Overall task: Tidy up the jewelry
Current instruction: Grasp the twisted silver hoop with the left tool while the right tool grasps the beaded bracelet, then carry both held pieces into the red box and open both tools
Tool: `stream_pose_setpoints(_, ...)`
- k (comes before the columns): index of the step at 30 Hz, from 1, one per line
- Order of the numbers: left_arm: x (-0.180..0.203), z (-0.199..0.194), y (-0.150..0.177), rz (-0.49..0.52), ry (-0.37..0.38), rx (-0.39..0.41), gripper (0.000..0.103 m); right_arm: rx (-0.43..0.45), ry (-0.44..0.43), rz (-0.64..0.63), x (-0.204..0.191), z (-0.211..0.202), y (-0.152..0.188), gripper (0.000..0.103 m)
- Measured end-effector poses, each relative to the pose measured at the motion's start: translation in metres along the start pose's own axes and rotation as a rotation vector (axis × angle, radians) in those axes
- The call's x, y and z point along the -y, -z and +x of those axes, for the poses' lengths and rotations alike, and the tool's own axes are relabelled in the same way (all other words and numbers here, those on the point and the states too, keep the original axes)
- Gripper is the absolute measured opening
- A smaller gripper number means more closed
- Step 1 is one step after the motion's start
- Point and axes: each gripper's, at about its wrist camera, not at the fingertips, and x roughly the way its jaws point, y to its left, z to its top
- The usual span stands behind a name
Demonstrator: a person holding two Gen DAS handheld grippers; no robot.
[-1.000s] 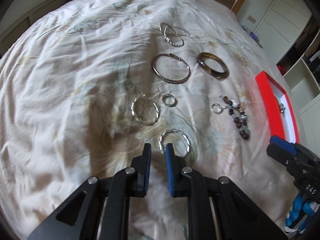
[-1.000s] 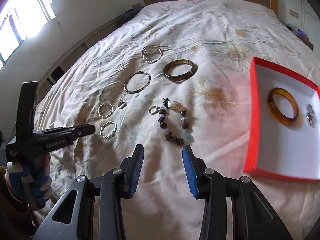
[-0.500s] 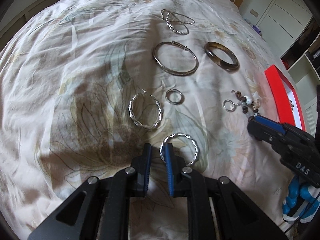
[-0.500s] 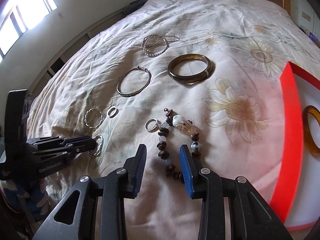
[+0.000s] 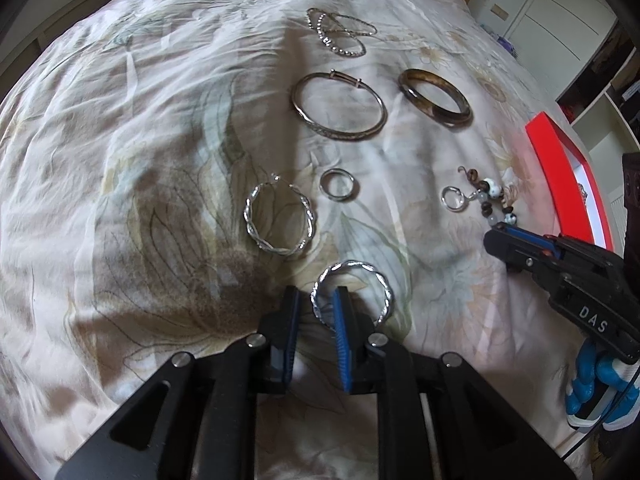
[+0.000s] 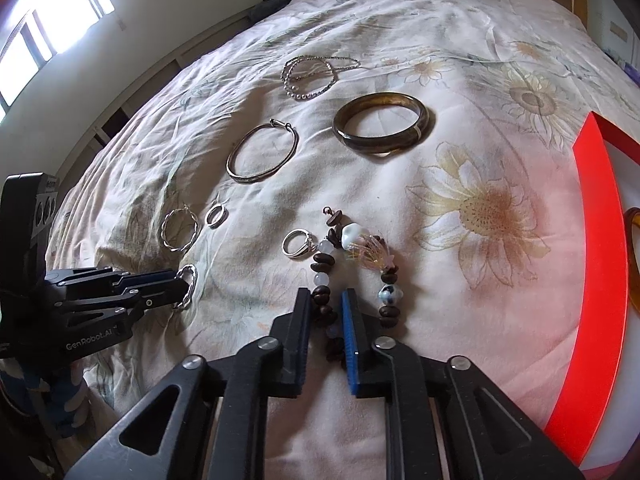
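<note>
- L gripper [image 5: 316,312] tilted steeply down at the near twisted hoop [image 5: 352,294]. Jaws just opened a touch, still a narrow gap. Hoop's left rim sits between the pads; can't tell if they pinch it. Hoop lies flat on the bedspread [image 5: 120,160].
- R gripper [image 6: 326,316] just closed down, near fully shut, onto the left strand of the beaded bracelet [image 6: 356,268]. Dark beads clamped between the pads; rest of the bracelet lies on the fabric.
- Ring w/ stone [image 6: 298,243] just left of the bracelet, apart from the R jaws.
- 2nd twisted hoop [image 5: 278,220] and plain small ring [image 5: 338,184] just beyond the L gripper, bare fabric between them.
- Far row: thin metal bangle [image 5: 338,106], brown bangle [image 6: 382,124], bead-chain bracelets [image 6: 310,76] farthest. All well apart from both grippers.
- Red box [image 6: 600,264] at right; red wall edge runs near-to-far, just right of the R gripper. Amber bangle [image 6: 632,256] inside, mostly cut off by the frame.
- Open room: wide bare bedspread on the left; clear strip between bracelet and box wall.
- Gloved hand [image 5: 596,392] holds the R gripper.
</note>
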Motion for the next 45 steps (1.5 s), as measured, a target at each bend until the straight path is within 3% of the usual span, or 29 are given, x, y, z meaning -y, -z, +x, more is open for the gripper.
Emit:
stream_pose_setpoints(10, 0.000, -0.004, 0.004, 0.010, -0.002, 0.030, 0.004, -0.010, -0.027, 0.027, 0.001, -0.017, 0.017, 0.009)
stream_pose_setpoints(18, -0.006, -0.025, 0.016, -0.020, -0.001, 0.055, 0.004, -0.012, -0.043, 0.042, -0.010, -0.040, 0.040, 0.009)
stream_pose_setpoints(45, 0.016, -0.154, 0.084, -0.008, 0.007, 0.227, 0.004, 0.166, -0.037, 0.001, -0.072, -0.176, 0.095, 0.009)
